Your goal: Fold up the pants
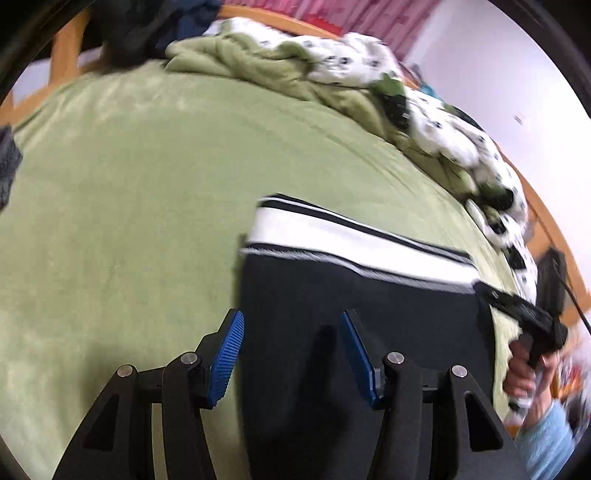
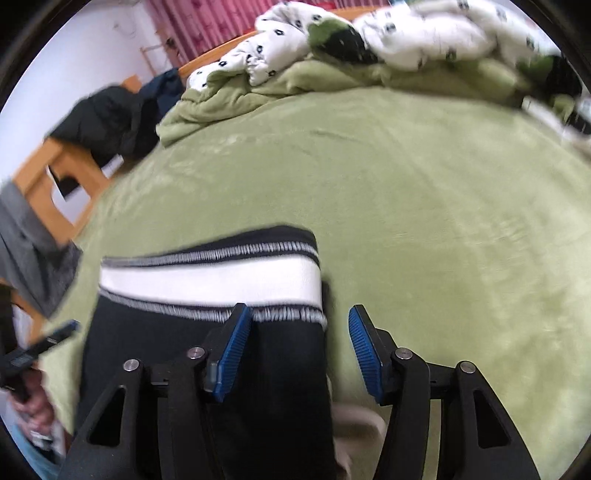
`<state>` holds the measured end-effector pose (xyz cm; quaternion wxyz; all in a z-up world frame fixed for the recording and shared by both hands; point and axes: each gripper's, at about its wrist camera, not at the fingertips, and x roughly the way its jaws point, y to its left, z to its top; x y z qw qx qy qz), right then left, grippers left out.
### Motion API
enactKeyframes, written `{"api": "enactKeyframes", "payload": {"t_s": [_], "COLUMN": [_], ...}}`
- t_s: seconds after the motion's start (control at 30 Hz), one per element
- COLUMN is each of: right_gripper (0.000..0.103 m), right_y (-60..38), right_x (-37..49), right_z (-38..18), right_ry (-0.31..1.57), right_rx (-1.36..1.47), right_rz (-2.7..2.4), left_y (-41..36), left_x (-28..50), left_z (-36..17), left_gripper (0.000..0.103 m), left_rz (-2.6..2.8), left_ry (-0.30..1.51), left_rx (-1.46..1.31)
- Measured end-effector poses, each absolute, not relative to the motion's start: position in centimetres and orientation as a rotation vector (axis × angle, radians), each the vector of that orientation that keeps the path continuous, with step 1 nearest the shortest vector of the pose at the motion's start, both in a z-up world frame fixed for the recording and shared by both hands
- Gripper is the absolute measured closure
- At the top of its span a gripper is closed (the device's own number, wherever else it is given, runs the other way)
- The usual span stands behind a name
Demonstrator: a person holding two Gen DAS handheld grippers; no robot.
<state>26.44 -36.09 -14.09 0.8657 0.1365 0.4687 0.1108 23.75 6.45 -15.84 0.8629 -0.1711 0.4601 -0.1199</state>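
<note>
Across the bed (image 1: 129,184), spread with a green fleece cover, the black pants (image 1: 351,314) lie flat near the front edge, their white waistband with dark stripes (image 2: 210,277) turned toward the far side. Both views are blurred.

From the left wrist view, the left gripper (image 1: 291,350) hangs over the left edge of the pants, its blue fingers (image 1: 229,358) apart with dark cloth showing below the gap; whether the pads touch the fabric I cannot tell. To the right, a hand (image 1: 524,373) in a light blue sleeve holds the right gripper (image 1: 517,310) at the pants' other edge.

From the right wrist view, the right gripper's blue fingers (image 2: 232,354) stand apart too, straddling the right edge of the pants just below the waistband, nothing pinched between them.

Behind the pants the cover is bare up to a rumpled heap of bedding: a bunched green blanket (image 2: 229,99) and a white quilt with small dark marks (image 2: 424,37). Dark clothes (image 2: 107,118) hang over the wooden bed frame (image 2: 48,177) at the left, with a grey garment (image 2: 26,240) near that corner. A pink curtain (image 2: 207,22) and a white wall lie beyond.
</note>
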Motion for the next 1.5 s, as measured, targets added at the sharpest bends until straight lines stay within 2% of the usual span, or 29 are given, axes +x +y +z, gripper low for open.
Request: {"api": "enactKeyframes", "payload": {"t_s": [0.07,0.1,0.17,0.2,0.23,0.27,0.3,0.37,0.47,0.53,0.67,0.77,0.8,0.87,0.9,0.97,1.03,1.2,1.5], "right_gripper": [0.045,0.051,0.053,0.054,0.055,0.059,0.082,0.085,0.085,0.084,0.079,0.079,0.076,0.073,0.074,0.077,0.077,0.077,0.077], "right_y": [-36.4,-36.8,-37.1,-36.9,-36.7,-36.4,-36.1,-36.7,-36.2,-35.6,-35.1,-34.3,-33.8,-32.9,-32.2,-30.6,-29.6,-30.1,-29.7], "right_x": [27.4,28.0,28.5,28.6,28.8,28.9,28.9,29.0,29.3,29.5,29.4,28.1,27.7,27.7,28.2,28.8,28.6,28.5,28.3], "right_z": [-14.6,-14.9,-15.3,-15.5,-15.5,-15.4,-15.1,-13.6,-13.9,-15.1,-13.6,-10.5,-9.7,-9.8,-10.4,-12.6,-14.0,-13.7,-13.6], "right_ry": [1.007,1.019,1.03,1.029,1.027,1.022,1.012,0.966,0.968,0.971,0.971,0.831,0.785,0.778,0.8,0.852,0.826,0.822,0.827], "right_rx": [0.345,0.39,0.436,0.436,0.428,0.41,0.382,0.422,0.335,0.308,0.239,0.17,0.165,0.172,0.159,0.045,-0.034,-0.018,-0.035], "right_rz": [0.267,0.291,0.311,0.305,0.298,0.29,0.279,0.332,0.316,0.291,0.271,0.227,0.234,0.275,0.293,0.24,0.209,0.209,0.196], "left_y": [7.6,8.0,8.3,8.5,8.5,8.3,8.0,7.5,6.2,6.0,5.4,3.9,3.3,3.2,3.1,3.7,3.4,2.4,0.5], "left_x": [24.8,25.6,26.9,27.3,27.6,27.9,27.8,27.3,27.6,28.0,27.9,27.7,27.8,28.4,28.7,28.7,28.7,27.6,28.1], "left_z": [-17.2,-17.9,-18.9,-19.2,-19.5,-19.3,-18.5,-16.7,-17.0,-18.4,-16.1,-15.1,-15.1,-15.2,-15.4,-15.2,-14.8,-13.7,-12.8], "left_gripper": [0.053,0.053,0.053,0.058,0.072,0.074,0.085,0.087,0.087,0.081,0.08,0.08,0.08,0.077,0.072,0.071,0.071,0.067,0.066], "left_rz": [-0.239,-0.237,-0.244,-0.257,-0.281,-0.3,-0.321,-0.38,-0.324,-0.276,-0.276,-0.244,-0.223,-0.196,-0.165,-0.152,-0.139,-0.064,-0.158], "left_ry": [0.966,0.981,1.007,1.006,1.006,1.009,0.986,0.926,0.965,1.003,0.974,0.942,0.937,0.939,0.957,0.96,0.945,0.896,0.864], "left_rx": [-0.458,-0.489,-0.535,-0.566,-0.602,-0.622,-0.626,-0.592,-0.457,-0.451,-0.376,-0.305,-0.285,-0.276,-0.274,-0.27,-0.256,-0.139,-0.165]}}
